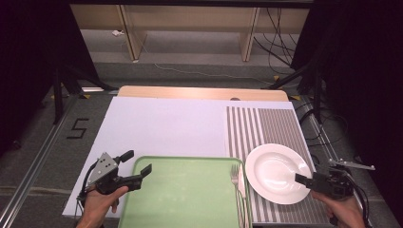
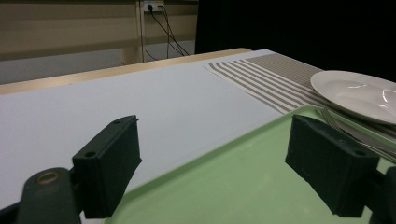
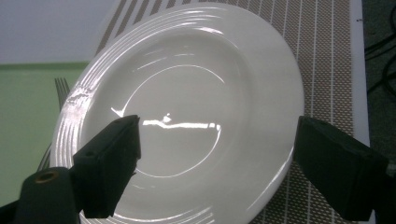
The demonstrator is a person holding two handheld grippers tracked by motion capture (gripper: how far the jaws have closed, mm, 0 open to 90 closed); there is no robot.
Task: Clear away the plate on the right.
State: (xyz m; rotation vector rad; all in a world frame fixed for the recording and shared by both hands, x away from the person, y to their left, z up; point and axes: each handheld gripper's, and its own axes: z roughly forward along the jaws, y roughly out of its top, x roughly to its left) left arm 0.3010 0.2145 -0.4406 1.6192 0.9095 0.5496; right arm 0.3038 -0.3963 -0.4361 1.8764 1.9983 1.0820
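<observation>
Plate (image 3: 187, 107) lies between the right gripper's (image 3: 215, 163) parted jaws.

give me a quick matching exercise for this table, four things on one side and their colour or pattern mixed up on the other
Things:
1. tray
2. plate
3. placemat
4. fork

Colour or pattern:
a. grey and white stripes
b. plain white
c. silvery metal
d. pale green

Pairs: 1-d, 2-b, 3-a, 4-c
</observation>
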